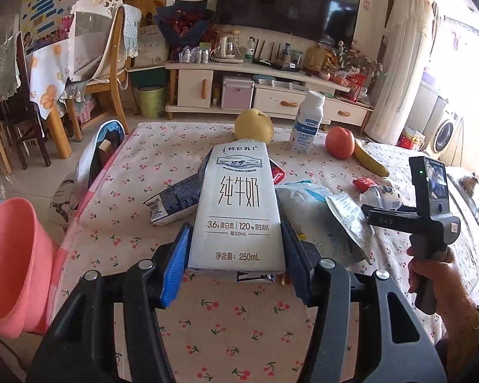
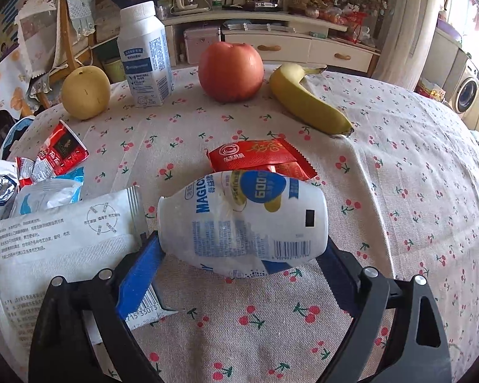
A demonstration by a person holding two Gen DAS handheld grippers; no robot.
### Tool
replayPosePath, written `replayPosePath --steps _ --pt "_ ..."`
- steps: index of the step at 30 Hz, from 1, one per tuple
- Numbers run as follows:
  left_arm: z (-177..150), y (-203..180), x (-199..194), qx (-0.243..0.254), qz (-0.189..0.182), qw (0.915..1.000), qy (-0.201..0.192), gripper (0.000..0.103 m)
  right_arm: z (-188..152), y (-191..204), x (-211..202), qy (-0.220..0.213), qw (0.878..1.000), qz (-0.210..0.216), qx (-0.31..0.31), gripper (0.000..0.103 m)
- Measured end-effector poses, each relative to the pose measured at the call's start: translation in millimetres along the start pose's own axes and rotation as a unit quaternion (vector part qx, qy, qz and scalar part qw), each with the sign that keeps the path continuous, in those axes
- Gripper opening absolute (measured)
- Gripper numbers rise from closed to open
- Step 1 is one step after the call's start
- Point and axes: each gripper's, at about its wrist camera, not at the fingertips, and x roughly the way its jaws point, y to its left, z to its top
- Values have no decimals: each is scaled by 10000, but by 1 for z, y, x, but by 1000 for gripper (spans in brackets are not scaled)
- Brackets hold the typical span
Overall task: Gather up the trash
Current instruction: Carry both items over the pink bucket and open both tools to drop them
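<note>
Cherry-print tablecloth (image 2: 383, 175) was littered with wrappers (image 2: 57, 156). Left gripper (image 1: 236, 249) clamped a milk carton (image 1: 236, 210); right gripper (image 2: 242, 255) straddled a yogurt bottle (image 2: 246, 220), fingers wide. Pink bin (image 1: 12, 261) waited nearby.

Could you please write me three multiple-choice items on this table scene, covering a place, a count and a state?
1. In the right wrist view, the banana lies:
A) right of the apple
B) behind the pear
C) on the floor

2. Whole fruits on the table:
A) two
B) three
C) five

3. The milk carton is:
A) lying flat on the cloth
B) clamped in the left gripper
C) standing on the TV cabinet

Key: 1 A, its tip almost meets the apple's right side; 2 B, pear, apple and banana; 3 B, both blue pads press its sides.
</note>
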Motion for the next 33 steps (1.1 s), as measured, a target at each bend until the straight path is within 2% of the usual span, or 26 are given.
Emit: replayPosePath --steps 5,11,14,16,19,21,23,27,33 --pt "-3 23 -4 -118 -7 9999 -48 57 -6 -7 -28 -246 9992 64 303 92" --pt "0 55 -21 -467 -61 9987 -206 57 -5 3 -91 -817 9934 591 544 92" --pt "2 73 -34 -691 30 9970 -359 57 -1 38 -121 -1051 9890 995 321 92" --pt "4 88 -43 -890 171 9949 -453 57 2 72 -138 -1109 9834 1431 145 92" --pt "6 115 -57 -1186 651 9887 -641 57 4 137 -163 -1128 9719 2034 -367 92" --pt "6 138 -66 -1458 1053 9811 -714 57 4 186 -176 -1057 9605 2473 -719 92" --pt "4 163 -73 -1763 1504 9700 -731 57 2 236 -186 -1008 9473 2847 -1070 92" --pt "-2 217 -80 -2332 2410 9400 -620 57 -8 333 -196 -891 9196 3304 -1930 92" --pt "-24 295 -85 -3264 2840 9014 -197 57 -33 438 -186 -647 8879 3468 -2951 92"
